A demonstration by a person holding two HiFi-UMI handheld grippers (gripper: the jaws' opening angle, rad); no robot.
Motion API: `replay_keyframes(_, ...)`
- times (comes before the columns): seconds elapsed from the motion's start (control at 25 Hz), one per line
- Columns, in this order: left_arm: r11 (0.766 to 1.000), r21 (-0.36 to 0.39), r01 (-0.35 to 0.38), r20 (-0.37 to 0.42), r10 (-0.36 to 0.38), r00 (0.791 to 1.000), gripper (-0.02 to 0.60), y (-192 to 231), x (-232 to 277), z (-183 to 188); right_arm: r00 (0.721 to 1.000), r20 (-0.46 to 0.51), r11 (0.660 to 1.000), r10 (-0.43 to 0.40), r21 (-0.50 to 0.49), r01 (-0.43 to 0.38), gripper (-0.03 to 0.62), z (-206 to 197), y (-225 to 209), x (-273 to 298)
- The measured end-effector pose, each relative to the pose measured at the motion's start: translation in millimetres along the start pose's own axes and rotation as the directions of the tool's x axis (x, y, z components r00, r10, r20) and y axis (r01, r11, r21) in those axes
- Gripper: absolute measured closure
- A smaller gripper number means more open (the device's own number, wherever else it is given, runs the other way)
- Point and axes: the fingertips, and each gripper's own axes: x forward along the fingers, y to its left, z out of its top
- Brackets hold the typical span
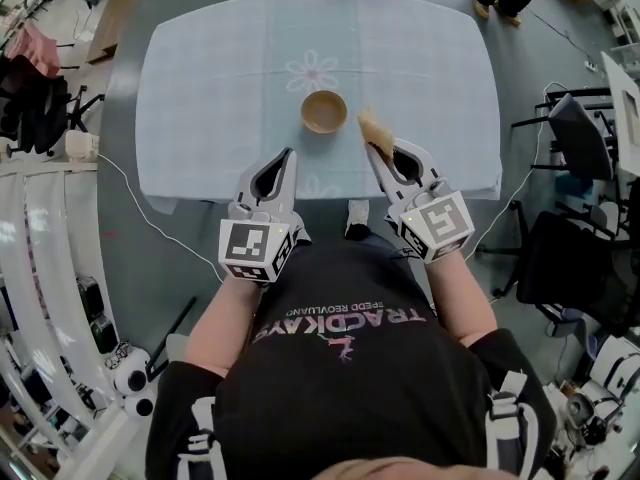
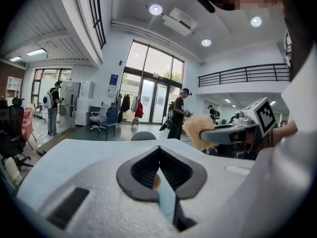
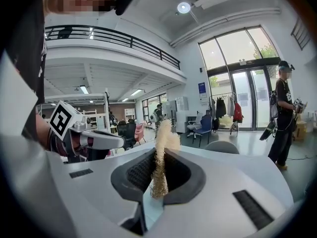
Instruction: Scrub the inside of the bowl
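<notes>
Seen along the left tongs (image 1: pixel 289 155), the bowl (image 1: pixel 324 111) is nearly hidden behind their closed, empty jaws, with only a brown sliver showing. It stands upright on the desk (image 1: pixel 200 98), just ahead of and between both tongs, touching neither. It is small, round and tan. The right tongs (image 1: pixel 373 148) pinch a pale fibrous scrubber (image 1: pixel 375 128), its lower end buried between the jaws.
</notes>
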Motion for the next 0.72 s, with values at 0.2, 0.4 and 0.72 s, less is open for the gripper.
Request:
replay_keyframes(0.2, 0.999, -0.004, 0.036, 0.000, -0.036, 0.999, 0.566, 8.6, 2.0, -3.7, 0.999, -0.014, 0.999, -0.037, 0.007, 0.038, 0.561, -3.8, 3.4, 4.6)
replay_keyframes(0.4, 0.998, -0.005, 0.056, -0.008, -0.056, 0.998, 0.566, 12.9, 2.7, -4.8, 0.998, -0.018, 0.998, -0.058, 0.008, 0.058, 0.561, -2.1, 3.8, 8.2)
replay_keyframes(0.72, 0.998, -0.002, 0.068, -0.015, -0.068, 0.998, 0.566, 11.4, 14.0, -2.0, 0.998, -0.021, 0.998, -0.057, 0.011, 0.057, 0.560, -1.0, -2.4, 12.6)
